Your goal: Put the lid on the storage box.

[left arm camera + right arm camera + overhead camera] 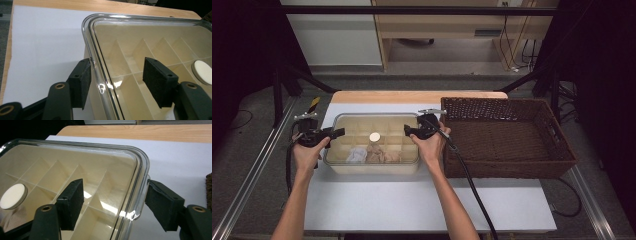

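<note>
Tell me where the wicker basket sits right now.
In the high view the wicker basket sits at the table's right side, right beside the clear-lidded divided box, just past the right tool.

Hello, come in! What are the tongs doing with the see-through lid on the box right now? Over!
Left tongs and right tongs both open, straddling opposite ends of the clear lid. Lid sits on the divided box. Nothing in the way; wicker basket beside it.

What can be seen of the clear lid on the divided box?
The clear lid is see-through plastic with rounded corners, a raised rim and a white round knob at its middle. It lies flat on the cream divided box on the white table. The left tongs and right tongs straddle its short edges, jaws open.
</note>
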